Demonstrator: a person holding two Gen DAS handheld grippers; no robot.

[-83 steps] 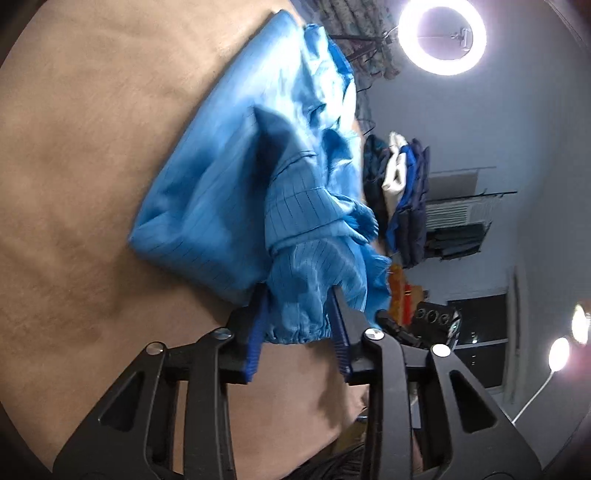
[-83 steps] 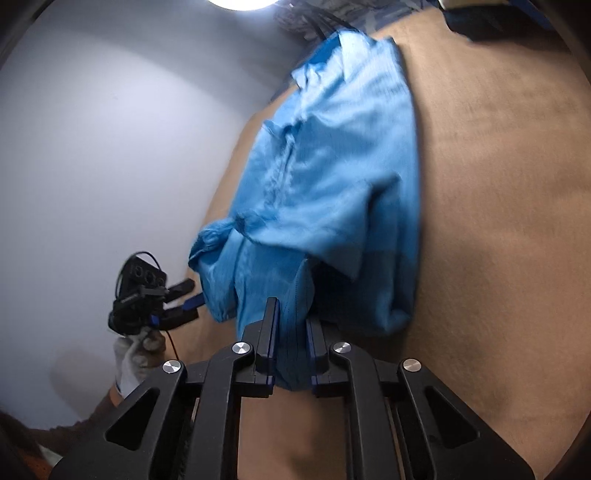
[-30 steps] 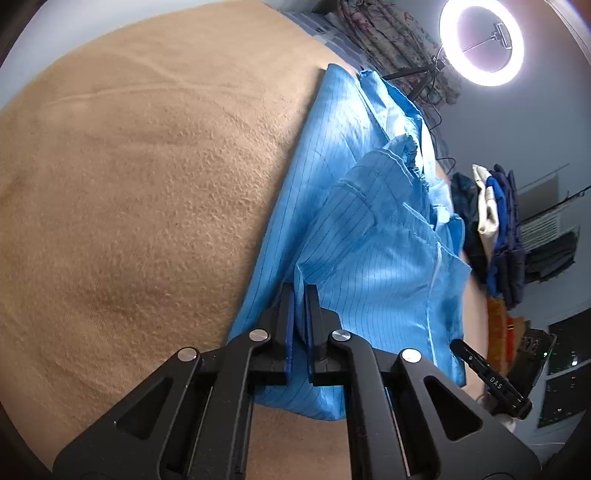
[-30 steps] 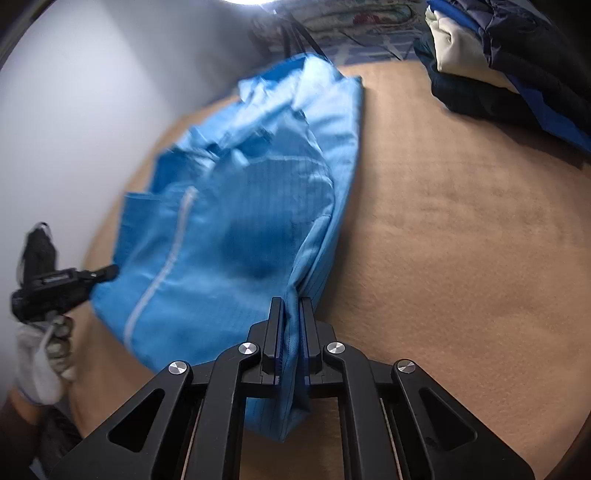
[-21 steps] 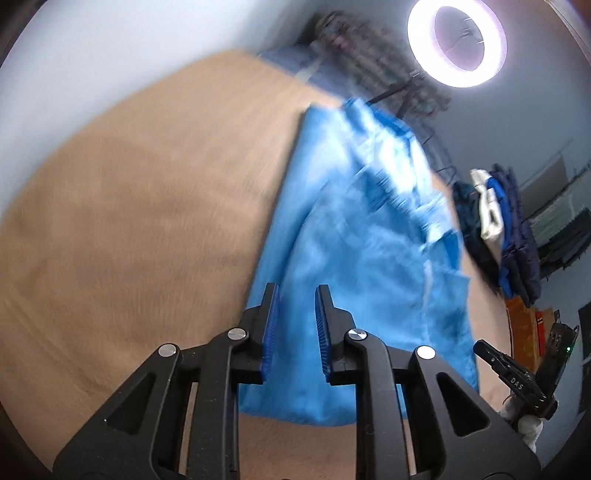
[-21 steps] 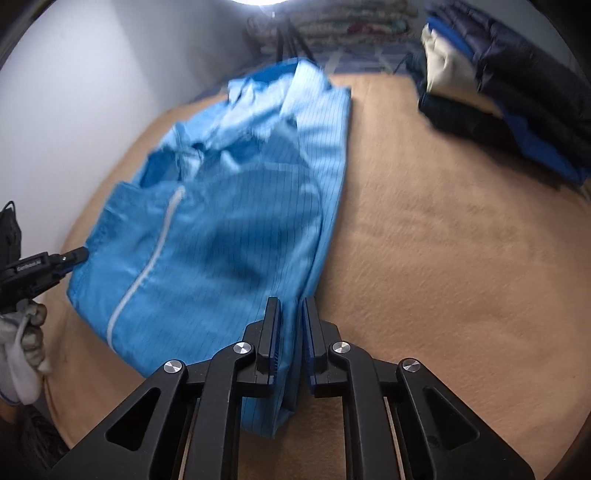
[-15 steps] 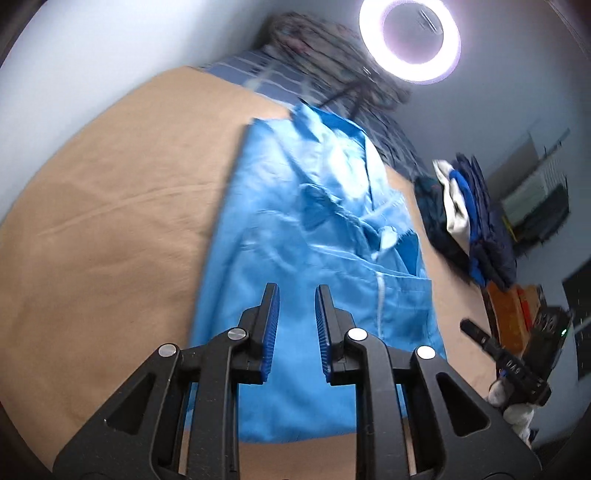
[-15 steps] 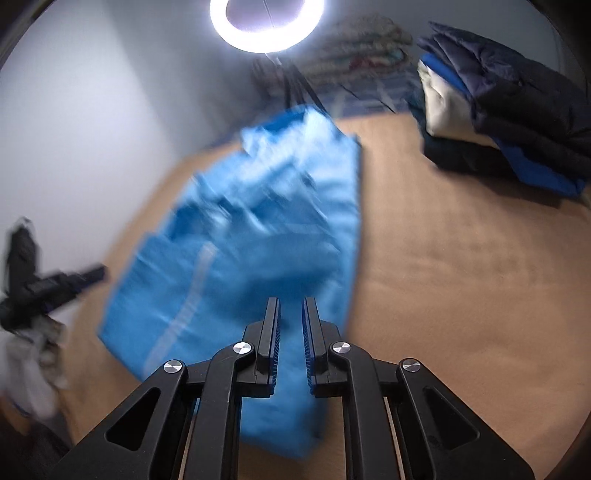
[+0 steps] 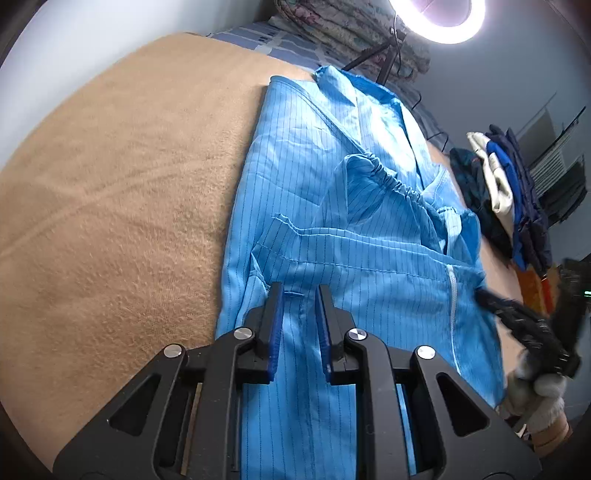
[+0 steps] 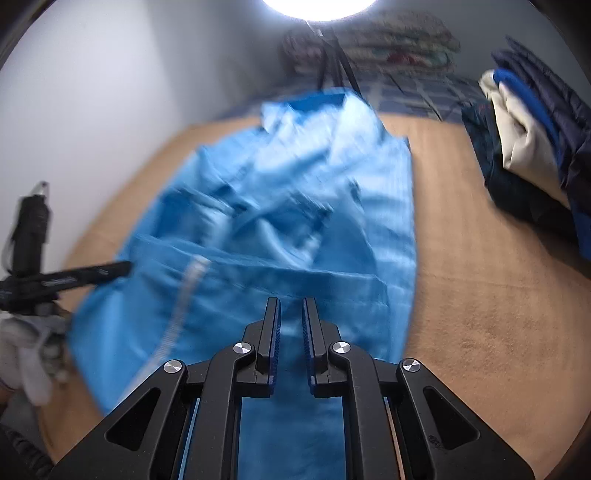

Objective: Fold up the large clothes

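A large light-blue pinstriped garment point(image 9: 351, 221) with a white zipper lies folded lengthwise on a tan blanket point(image 9: 129, 184), its elastic cuff on top. My left gripper point(image 9: 298, 291) hovers over the near end of the garment, jaws a little apart with nothing between them. In the blurred right wrist view the same garment point(image 10: 295, 221) lies ahead, and my right gripper point(image 10: 291, 302) hangs above its near edge with a narrow gap and no cloth in it. Each gripper shows in the other's view: the right gripper point(image 9: 517, 317) in a gloved hand, the left gripper point(image 10: 110, 269) at the left.
A stack of folded dark, white and blue clothes point(image 10: 528, 140) sits at the blanket's point(image 10: 480, 277) right side. A ring light point(image 9: 439, 18) on a tripod point(image 10: 332, 55) and piled quilts point(image 9: 351, 26) stand behind the far end. A pale wall runs along the left.
Both grippers were shut on the garment's near fold a second ago. They have let go, opened a little and drawn back from it. The garment stays lying on the blanket.
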